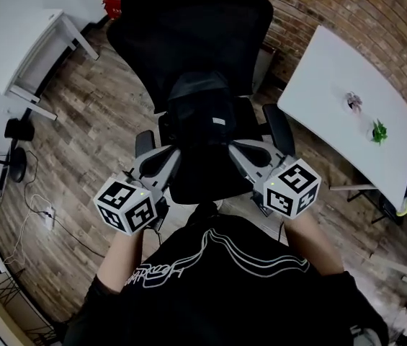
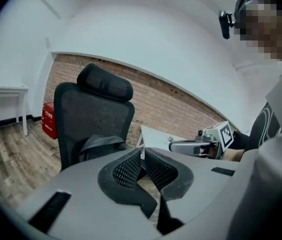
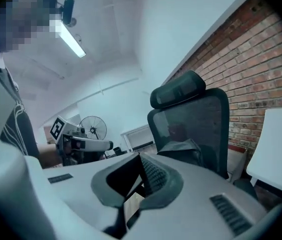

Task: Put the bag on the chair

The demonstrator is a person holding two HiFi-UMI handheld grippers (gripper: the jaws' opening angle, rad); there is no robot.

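Note:
A black office chair (image 1: 189, 27) stands in front of me, and a black bag (image 1: 202, 117) rests upright on its seat against the backrest. My left gripper (image 1: 171, 153) sits at the seat's front left, just short of the bag, jaws shut with nothing between them. My right gripper (image 1: 238, 150) mirrors it at the front right, also shut and empty. The left gripper view shows the closed left gripper (image 2: 141, 154) with the bag (image 2: 98, 145) beyond on the chair (image 2: 93, 119). In the right gripper view the shut right gripper (image 3: 141, 159) points past the bag (image 3: 183, 149).
A white table (image 1: 347, 114) with small items stands to the right by the brick wall. A white desk (image 1: 23, 42) is at the far left, a red box (image 1: 113, 2) behind the chair. A fan base (image 1: 17, 130) and cable (image 1: 41, 207) lie on the wooden floor at left.

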